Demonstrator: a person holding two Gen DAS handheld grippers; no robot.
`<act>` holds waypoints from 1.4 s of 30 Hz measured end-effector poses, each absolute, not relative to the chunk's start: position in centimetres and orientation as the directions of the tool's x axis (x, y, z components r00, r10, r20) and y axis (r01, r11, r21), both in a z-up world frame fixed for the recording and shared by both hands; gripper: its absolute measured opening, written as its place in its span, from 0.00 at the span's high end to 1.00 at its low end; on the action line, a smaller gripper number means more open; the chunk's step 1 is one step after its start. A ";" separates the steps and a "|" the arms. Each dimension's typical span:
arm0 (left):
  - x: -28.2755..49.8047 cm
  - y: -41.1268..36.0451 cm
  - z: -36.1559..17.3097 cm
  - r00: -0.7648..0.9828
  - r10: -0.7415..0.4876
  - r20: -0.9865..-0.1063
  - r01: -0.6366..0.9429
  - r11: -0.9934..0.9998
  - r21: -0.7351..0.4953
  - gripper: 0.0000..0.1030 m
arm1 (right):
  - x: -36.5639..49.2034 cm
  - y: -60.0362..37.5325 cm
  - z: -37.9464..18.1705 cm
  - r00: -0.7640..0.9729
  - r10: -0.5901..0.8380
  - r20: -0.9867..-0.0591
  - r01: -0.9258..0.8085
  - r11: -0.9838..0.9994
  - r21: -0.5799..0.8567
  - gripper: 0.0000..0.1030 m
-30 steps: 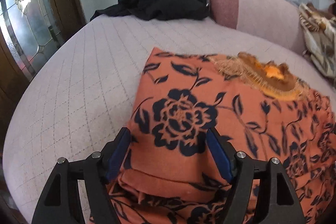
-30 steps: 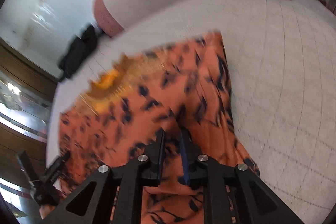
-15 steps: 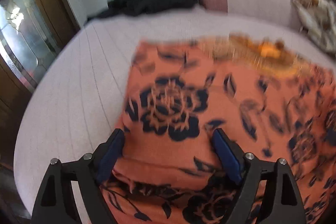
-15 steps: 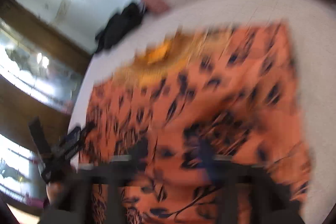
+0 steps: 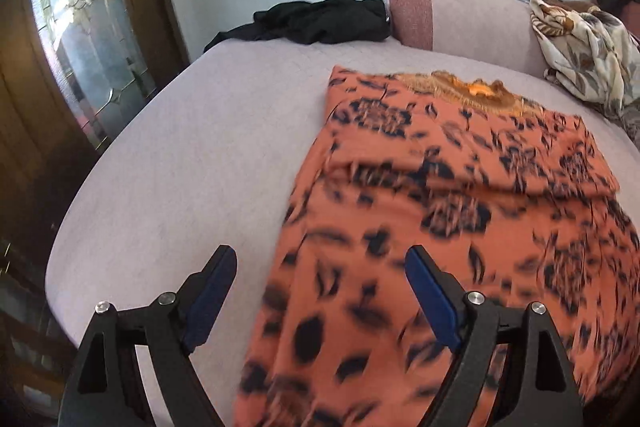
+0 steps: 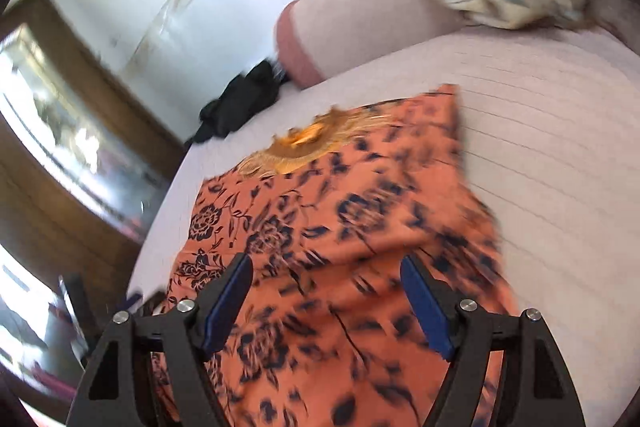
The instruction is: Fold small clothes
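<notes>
An orange garment with dark blue flowers and a gold embroidered neckline lies flat on the pale quilted cushion. A folded edge runs across its middle. My left gripper is open above the garment's left edge, one finger over bare cushion and the other over cloth. In the right wrist view the garment fills the middle, and my right gripper hangs open above its near part. Neither gripper holds any cloth.
A black garment lies crumpled at the far end of the cushion beside a pink bolster. A cream patterned cloth is heaped on the backrest at the right. A leaded-glass door stands past the cushion's left edge.
The right jaws, shut on the orange cloth a second ago, have let go and stand wide. Both grippers have drawn back from the garment, and the left one now straddles its left edge.
</notes>
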State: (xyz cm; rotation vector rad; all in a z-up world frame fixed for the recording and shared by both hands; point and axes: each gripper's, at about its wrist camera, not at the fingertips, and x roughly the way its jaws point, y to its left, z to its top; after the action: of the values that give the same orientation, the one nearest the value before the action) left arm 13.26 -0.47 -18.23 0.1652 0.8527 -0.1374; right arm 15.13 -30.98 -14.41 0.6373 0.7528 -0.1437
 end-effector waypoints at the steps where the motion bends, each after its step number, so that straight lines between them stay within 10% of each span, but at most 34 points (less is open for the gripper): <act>1: 12.4 0.5 -18.1 0.645 -0.053 -0.763 0.186 0.979 0.089 0.16 | 13.8 -31.3 -14.3 0.731 0.089 -0.677 0.358 0.794 0.491 0.23; 15: 6.7 9.8 -19.9 0.487 -0.079 -0.870 0.072 0.996 -0.050 0.16 | 2.2 -32.6 -15.2 0.640 0.023 -0.768 0.533 0.707 0.465 0.23; 21: 5.9 10.2 -21.8 0.370 -0.178 -0.912 0.063 0.984 -0.167 0.51 | 1.0 -32.0 -17.4 0.549 0.048 -0.834 0.599 0.674 0.433 0.23; 25: 5.3 9.5 -23.1 0.314 -0.235 -0.920 0.081 0.972 -0.221 0.48 | 0.5 -31.2 -18.8 0.487 0.093 -0.868 0.619 0.665 0.419 0.23; 28: 5.3 9.4 -23.7 0.281 -0.305 -0.910 0.089 0.952 -0.292 0.26 | 0.0 -30.4 -19.6 0.435 0.113 -0.893 0.632 0.668 0.392 0.23; 34: 6.7 8.1 -24.4 0.275 -0.301 -0.913 0.136 0.952 -0.273 0.25 | -1.0 -29.5 -20.7 0.388 0.136 -0.912 0.649 0.662 0.375 0.23; 42: 7.4 7.8 -25.1 0.276 -0.309 -0.910 0.173 0.947 -0.269 0.61 | -0.1 -28.4 -24.4 0.361 0.172 -0.916 0.653 0.655 0.380 0.37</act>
State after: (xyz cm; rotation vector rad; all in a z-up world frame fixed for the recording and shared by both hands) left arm 7.39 7.77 -25.12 -0.1252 1.2505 -0.3251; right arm -0.10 -28.37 -24.38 0.8394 1.1898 -0.3619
